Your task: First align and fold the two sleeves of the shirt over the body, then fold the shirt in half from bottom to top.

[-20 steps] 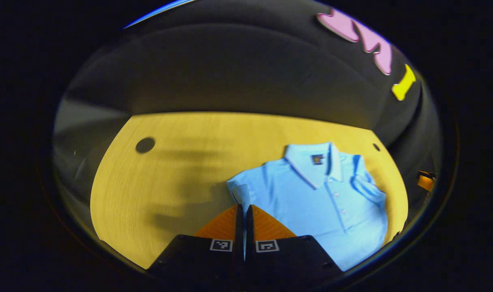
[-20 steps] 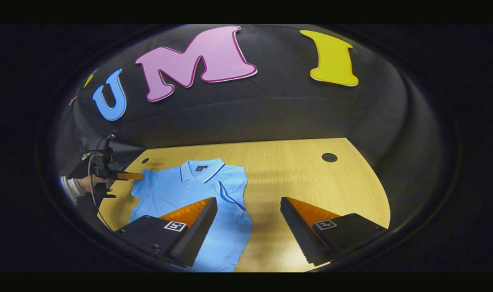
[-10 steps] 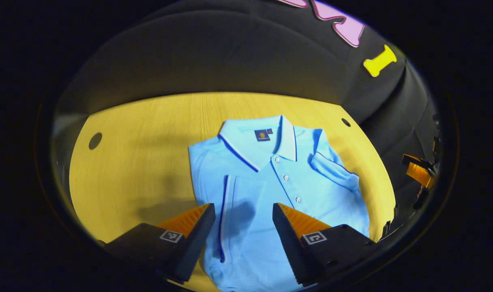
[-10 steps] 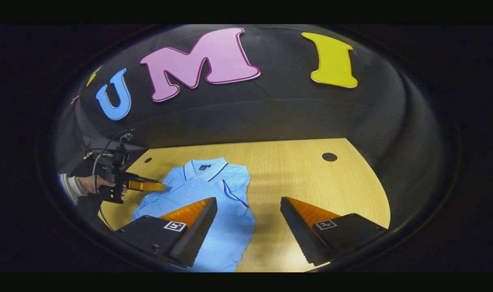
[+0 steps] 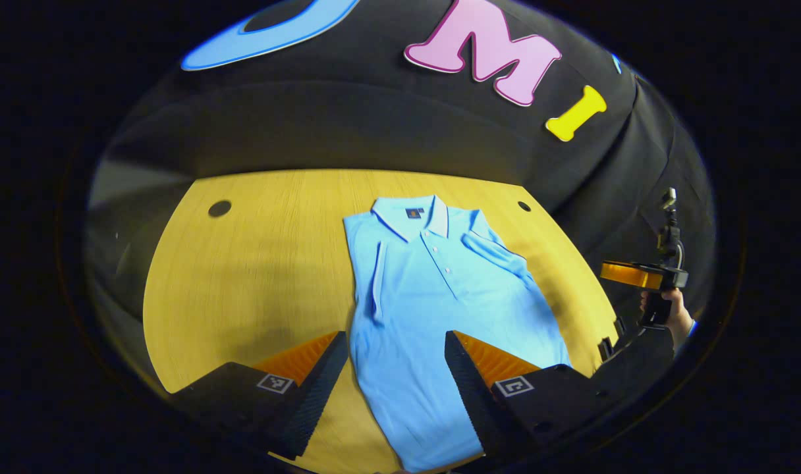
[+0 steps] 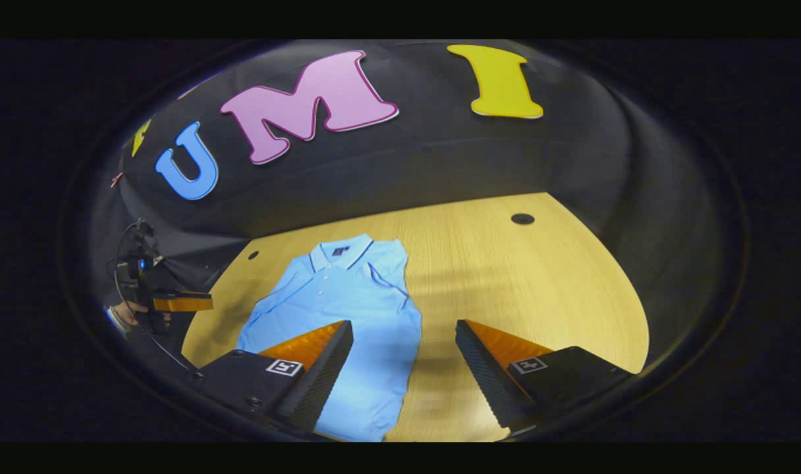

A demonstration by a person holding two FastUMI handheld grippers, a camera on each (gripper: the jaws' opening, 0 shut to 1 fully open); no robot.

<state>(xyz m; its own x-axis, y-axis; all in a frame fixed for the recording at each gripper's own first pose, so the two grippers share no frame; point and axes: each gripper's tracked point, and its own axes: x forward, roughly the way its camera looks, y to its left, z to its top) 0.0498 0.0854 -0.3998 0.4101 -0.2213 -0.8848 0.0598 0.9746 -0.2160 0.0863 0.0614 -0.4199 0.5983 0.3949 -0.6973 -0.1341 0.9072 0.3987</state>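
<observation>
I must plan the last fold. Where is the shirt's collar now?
In the left gripper view the collar lies at the shirt's far end on the table, toward the booth wall, between two dark holes.

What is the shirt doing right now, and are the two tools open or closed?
Shirt: flat on the table, both sleeves folded over the body, bottom not yet folded up.
Left tool: open, holding nothing.
Right tool: open, holding nothing.
</observation>
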